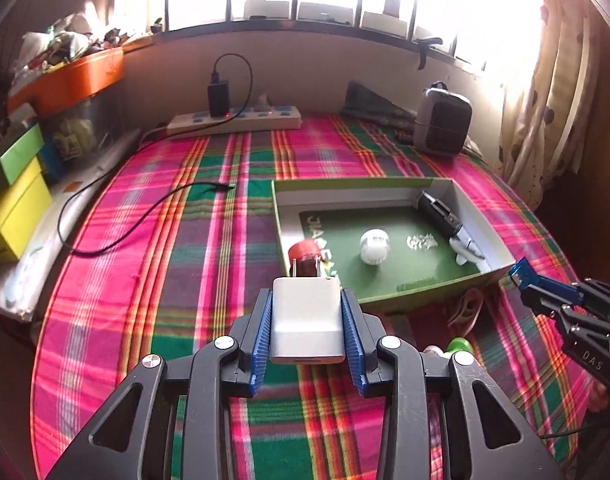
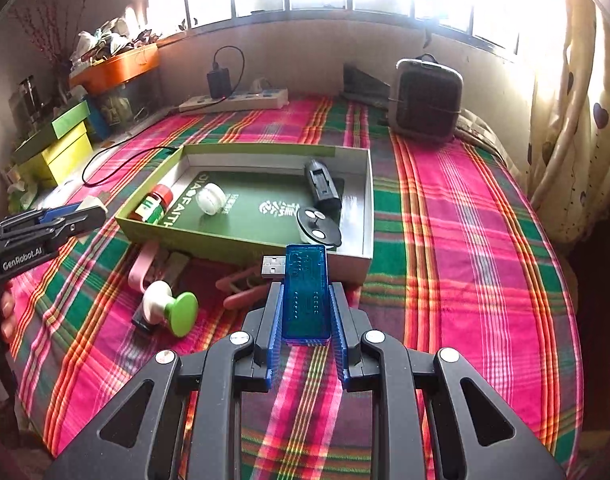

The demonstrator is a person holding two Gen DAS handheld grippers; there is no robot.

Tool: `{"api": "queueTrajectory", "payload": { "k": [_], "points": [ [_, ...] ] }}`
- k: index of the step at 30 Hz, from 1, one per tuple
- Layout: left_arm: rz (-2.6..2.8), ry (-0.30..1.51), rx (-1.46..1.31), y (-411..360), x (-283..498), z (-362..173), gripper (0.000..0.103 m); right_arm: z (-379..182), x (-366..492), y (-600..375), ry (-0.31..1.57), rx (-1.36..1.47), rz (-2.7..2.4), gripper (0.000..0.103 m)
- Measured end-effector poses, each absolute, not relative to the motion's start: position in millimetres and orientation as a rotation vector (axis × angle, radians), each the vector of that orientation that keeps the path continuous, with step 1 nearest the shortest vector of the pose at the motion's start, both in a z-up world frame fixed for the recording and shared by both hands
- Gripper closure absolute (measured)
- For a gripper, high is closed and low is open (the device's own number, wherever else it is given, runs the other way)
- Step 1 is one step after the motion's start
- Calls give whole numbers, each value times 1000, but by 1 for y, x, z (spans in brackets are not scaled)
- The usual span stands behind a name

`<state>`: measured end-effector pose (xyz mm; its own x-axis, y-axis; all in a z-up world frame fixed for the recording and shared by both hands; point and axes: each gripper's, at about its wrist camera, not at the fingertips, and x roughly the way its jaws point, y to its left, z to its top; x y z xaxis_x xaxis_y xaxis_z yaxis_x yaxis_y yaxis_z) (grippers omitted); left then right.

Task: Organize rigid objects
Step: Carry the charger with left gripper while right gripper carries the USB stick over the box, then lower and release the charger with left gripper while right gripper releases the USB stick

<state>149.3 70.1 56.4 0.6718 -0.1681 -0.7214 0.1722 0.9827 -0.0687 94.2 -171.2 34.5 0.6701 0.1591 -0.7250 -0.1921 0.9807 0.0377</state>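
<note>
My left gripper [image 1: 307, 300] is shut on a white charger block [image 1: 307, 320], held above the plaid cloth just short of the green box [image 1: 425, 300]. My right gripper [image 2: 305, 292] is shut on a blue translucent USB dongle [image 2: 306, 292], its plug [image 2: 274, 267] pointing left, near the box's front wall [image 2: 225, 246]. In the box lie a red-capped bottle [image 2: 153, 204], a white round piece [image 2: 211, 199], a black device [image 2: 323, 186] and a black two-button remote [image 2: 317, 228]. The left gripper shows in the right wrist view [image 2: 85, 216], the right gripper in the left wrist view [image 1: 523, 278].
In front of the box lie a green-and-white knob [image 2: 171, 308], a pink item [image 2: 141, 270] and pink-handled pliers [image 2: 241, 292]. A power strip [image 2: 235, 100] with a black charger, a grey heater [image 2: 425, 100], coloured boxes [image 2: 61, 148] and a loose black cable [image 1: 117, 236] line the back and left.
</note>
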Motion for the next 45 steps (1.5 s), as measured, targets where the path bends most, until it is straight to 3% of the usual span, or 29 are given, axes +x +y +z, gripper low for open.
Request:
{"api": "queueTrajectory", "payload": {
  "k": [16, 45],
  "points": [
    [-264, 796, 7, 47, 201, 69, 71, 48, 135, -160, 817, -47, 283, 80],
    [-282, 955, 68, 17, 265, 13, 71, 3, 195, -125, 954, -104, 365, 80]
  ]
}}
